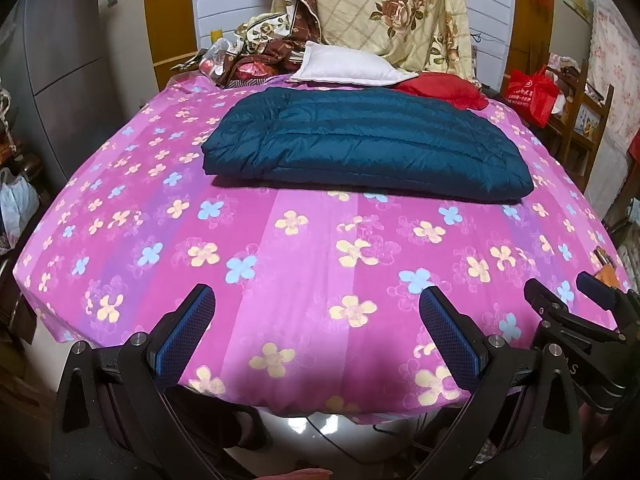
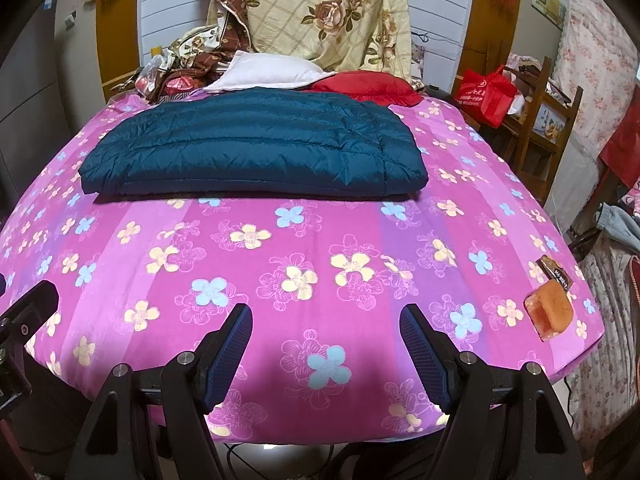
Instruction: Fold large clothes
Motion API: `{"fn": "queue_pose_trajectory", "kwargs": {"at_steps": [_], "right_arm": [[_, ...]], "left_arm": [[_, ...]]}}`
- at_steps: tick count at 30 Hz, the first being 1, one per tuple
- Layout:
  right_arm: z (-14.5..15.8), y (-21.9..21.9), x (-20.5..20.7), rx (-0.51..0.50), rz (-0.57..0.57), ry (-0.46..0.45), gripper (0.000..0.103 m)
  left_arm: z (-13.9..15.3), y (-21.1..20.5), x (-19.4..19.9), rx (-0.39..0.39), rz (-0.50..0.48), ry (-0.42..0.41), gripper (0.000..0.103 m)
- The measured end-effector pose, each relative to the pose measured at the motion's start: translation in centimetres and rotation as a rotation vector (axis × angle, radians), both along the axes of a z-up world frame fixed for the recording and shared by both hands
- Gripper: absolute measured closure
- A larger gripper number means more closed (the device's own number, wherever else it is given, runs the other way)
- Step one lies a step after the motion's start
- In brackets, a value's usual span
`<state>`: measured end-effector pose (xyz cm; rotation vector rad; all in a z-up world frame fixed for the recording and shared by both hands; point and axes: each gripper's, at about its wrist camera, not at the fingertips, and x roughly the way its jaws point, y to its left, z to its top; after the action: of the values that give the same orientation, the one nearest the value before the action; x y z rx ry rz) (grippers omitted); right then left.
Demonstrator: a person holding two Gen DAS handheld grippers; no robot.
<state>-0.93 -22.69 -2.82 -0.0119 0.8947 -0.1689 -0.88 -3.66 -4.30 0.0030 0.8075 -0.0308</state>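
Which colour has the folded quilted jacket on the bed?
The jacket is dark teal blue, seen best in the right wrist view.

We can read little: a lone white letter "S" on the black plastic body of the right tongs (image 1: 576,292). White print on the red plastic shopping bag (image 1: 530,98) stays illegible to us.

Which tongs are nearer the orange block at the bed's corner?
Right. The orange block lies just right of the right tongs, near the bed's front right corner. The left tongs sit further left, beyond the right ones. Both open, empty.
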Motion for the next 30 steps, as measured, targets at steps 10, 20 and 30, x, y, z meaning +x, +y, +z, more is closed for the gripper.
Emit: {"fn": "queue_pose_trajectory", "kwargs": {"at_steps": [10, 20, 30], "right_arm": [[-0.1, 0.1, 0.0, 0.0, -0.001, 0.003, 0.029], [-0.3, 0.2, 0.2, -0.003, 0.007, -0.002, 0.029], [-0.6, 0.1, 0.6, 0.001, 0.007, 0.009, 0.029]], "left_arm": [[-0.1, 0.1, 0.2, -0.004, 0.002, 0.008, 0.001], [-0.4, 0.1, 0.5, -0.013, -0.004, 0.023, 0.001], [-0.7, 0.0, 1.1, -0.011, -0.008, 0.045, 0.001]]}}
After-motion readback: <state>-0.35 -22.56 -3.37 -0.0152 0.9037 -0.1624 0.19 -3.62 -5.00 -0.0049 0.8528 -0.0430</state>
